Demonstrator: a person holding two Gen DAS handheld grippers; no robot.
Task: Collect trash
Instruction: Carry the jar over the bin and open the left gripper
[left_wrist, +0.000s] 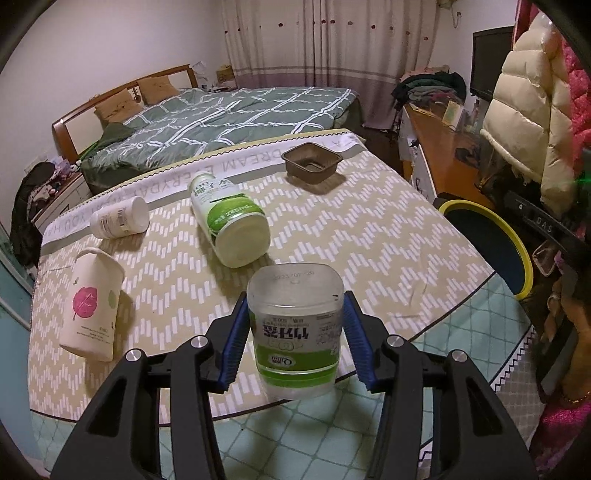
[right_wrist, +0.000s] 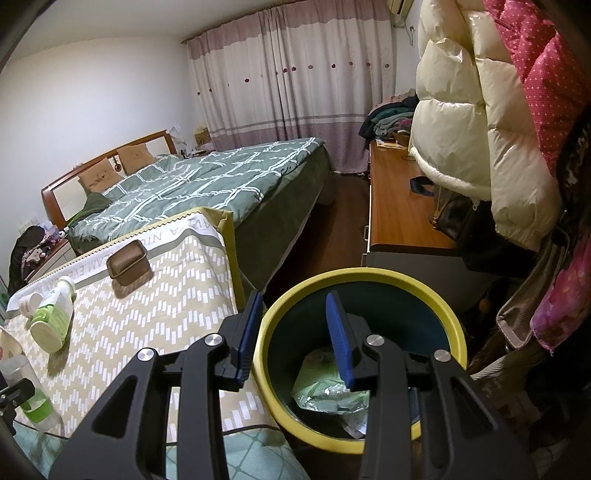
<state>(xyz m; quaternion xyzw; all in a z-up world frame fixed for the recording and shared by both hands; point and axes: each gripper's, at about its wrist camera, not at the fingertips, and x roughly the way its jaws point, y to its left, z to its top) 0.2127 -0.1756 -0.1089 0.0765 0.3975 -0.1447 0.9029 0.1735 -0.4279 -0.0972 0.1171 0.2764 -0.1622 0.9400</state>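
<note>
**One jar in hand, four pieces to go**

The bin (right_wrist: 364, 288) already holds crumpled wrappers at its bottom, so the collecting looks to be under way but far from finished. On the patterned counter (left_wrist: 369, 236) four pieces are left: a paper cup (left_wrist: 92, 306) lying at the left, a small white bottle (left_wrist: 120, 218) beyond it, a green-labelled bottle (left_wrist: 231, 221) on its side in the middle, and a brown tray (left_wrist: 312, 160) near the far edge.

The left gripper (left_wrist: 295, 332) has a clear jar (left_wrist: 295, 328) with a green label clamped between its blue fingers (left_wrist: 234, 332) — base toward the camera, apparently lifted clear of the counter's near edge. Its next stop, presumably, is the bin standing just off the counter's right side.

The right gripper (right_wrist: 295, 332) hangs over the bin, its fingers partly open — nothing between them, one on each side of the near rim.
</note>
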